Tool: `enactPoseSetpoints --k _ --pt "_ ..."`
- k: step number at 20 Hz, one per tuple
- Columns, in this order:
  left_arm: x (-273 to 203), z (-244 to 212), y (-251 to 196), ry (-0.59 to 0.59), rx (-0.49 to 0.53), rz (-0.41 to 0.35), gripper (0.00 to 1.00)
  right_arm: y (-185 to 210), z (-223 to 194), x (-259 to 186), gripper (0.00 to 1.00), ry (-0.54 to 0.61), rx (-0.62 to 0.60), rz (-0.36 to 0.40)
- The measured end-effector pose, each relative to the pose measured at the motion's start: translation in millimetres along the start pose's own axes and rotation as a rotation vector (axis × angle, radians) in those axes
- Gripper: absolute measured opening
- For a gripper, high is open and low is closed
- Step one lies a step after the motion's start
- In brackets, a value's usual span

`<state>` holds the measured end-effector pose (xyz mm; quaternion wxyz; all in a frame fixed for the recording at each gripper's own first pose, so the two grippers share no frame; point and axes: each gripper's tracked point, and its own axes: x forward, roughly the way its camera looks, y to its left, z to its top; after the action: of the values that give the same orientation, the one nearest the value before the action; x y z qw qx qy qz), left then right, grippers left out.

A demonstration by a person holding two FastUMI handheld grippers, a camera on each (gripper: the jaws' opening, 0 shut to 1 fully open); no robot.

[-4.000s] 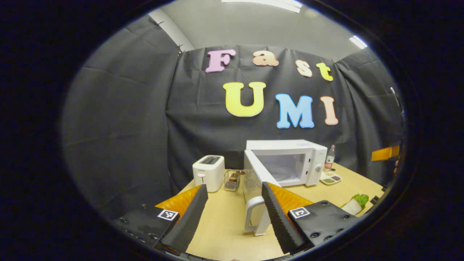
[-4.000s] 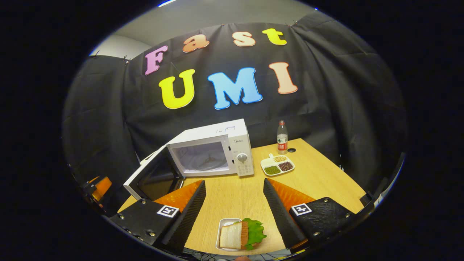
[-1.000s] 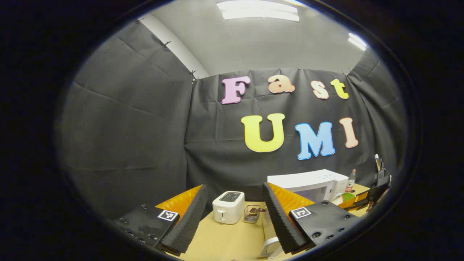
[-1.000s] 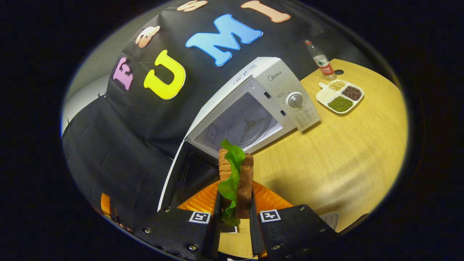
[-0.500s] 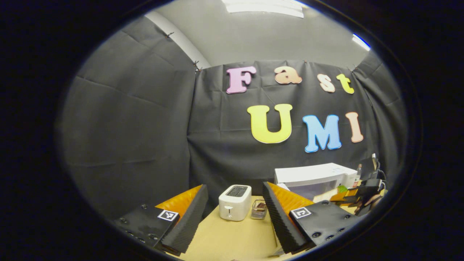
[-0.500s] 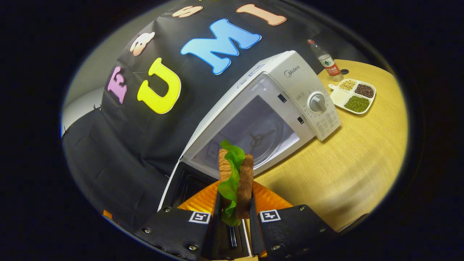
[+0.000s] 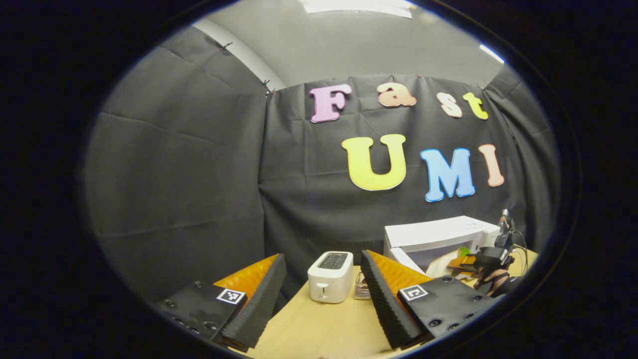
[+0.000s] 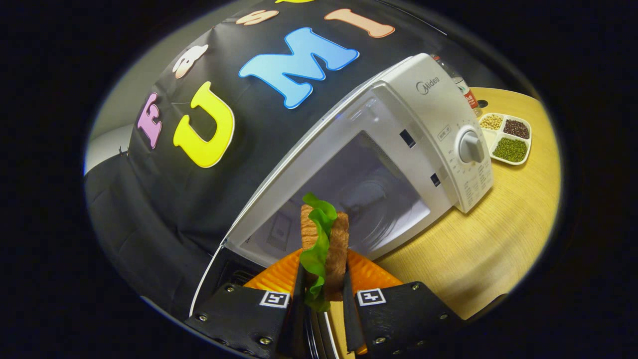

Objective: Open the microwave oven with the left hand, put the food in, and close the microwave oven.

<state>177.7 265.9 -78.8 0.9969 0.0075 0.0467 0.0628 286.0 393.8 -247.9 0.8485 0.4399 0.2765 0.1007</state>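
Observation:
My right gripper [image 8: 322, 279] is shut on a sandwich [image 8: 324, 239] of two bread slices with green lettuce, held on edge. It hangs just in front of the white microwave [image 8: 398, 129], whose cavity [image 8: 359, 194] stands open. The door [image 8: 219, 271] is swung out at the lower left. My left gripper [image 7: 323, 259] is open with nothing between its fingers, held back above the table's left part. In the left gripper view the microwave [image 7: 438, 232] sits at the right, with the right gripper [image 7: 473, 260] and a hand at its opening.
A white toaster [image 7: 330, 276] and a small wire rack [image 7: 361, 290] stand on the wooden table [image 7: 324, 329] left of the microwave. To the microwave's right are a divided tray of beans [image 8: 508, 137] and a bottle [image 8: 463, 87]. Bare tabletop [image 8: 498, 239] lies in front.
The right gripper took the sandwich from its small tray, lifted it and moved it close to the open cavity. The left gripper drew back from the door and turned left.

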Motion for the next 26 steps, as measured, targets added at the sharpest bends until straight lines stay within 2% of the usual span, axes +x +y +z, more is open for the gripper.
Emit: enactPoseSetpoints --k 3,4,5,6,7,13,15,16,19,21,23,24,26 --pt "1.0 -2.0 6.0 0.016 0.017 0.020 1.00 -0.4 1.7 22.2 0.35 -0.032 0.024 -0.003" --pt "1.0 -4.3 8.2 0.021 0.020 0.026 0.96 -1.1 1.9 28.0 0.35 -0.045 0.019 -0.006" --pt "2.8 -7.8 10.1 0.028 0.022 0.031 1.00 -1.6 2.3 35.1 0.35 -0.053 0.014 -0.007" --pt "2.6 -10.6 13.0 0.036 0.023 0.036 0.96 -1.8 2.0 40.2 0.35 -0.056 0.015 -0.009" --pt "4.4 -13.3 15.3 0.043 0.024 0.039 1.00 -2.6 1.2 46.5 0.35 -0.057 0.019 -0.012" --pt "4.0 -29.2 31.0 0.074 0.031 0.075 1.00 -17.4 -4.6 74.8 0.35 -0.056 0.046 -0.039" --pt "7.9 -31.9 35.9 0.080 0.034 0.088 1.00 -26.7 -4.0 83.8 0.35 -0.051 0.058 -0.070" --pt "7.3 -34.5 38.7 0.083 0.034 0.093 1.00 -31.4 -3.9 87.6 0.40 -0.049 0.049 -0.087" --pt "3.8 -37.8 44.8 0.090 0.029 0.107 1.00 -41.0 -4.3 94.8 0.40 -0.042 -0.018 -0.130" --pt "3.0 -38.1 48.5 0.089 0.041 0.122 1.00 -46.5 -4.6 96.5 0.45 -0.043 -0.072 -0.163" --pt "1.2 -33.2 49.6 0.073 0.052 0.128 0.97 -57.3 -2.0 91.7 0.57 -0.051 -0.148 -0.226" --pt "3.0 -32.1 49.1 0.070 0.051 0.129 0.96 -62.0 0.0 90.9 0.71 -0.052 -0.176 -0.250" --pt "4.0 -34.1 45.0 0.073 0.038 0.123 0.95 -69.5 5.0 83.2 0.87 -0.059 -0.232 -0.285"
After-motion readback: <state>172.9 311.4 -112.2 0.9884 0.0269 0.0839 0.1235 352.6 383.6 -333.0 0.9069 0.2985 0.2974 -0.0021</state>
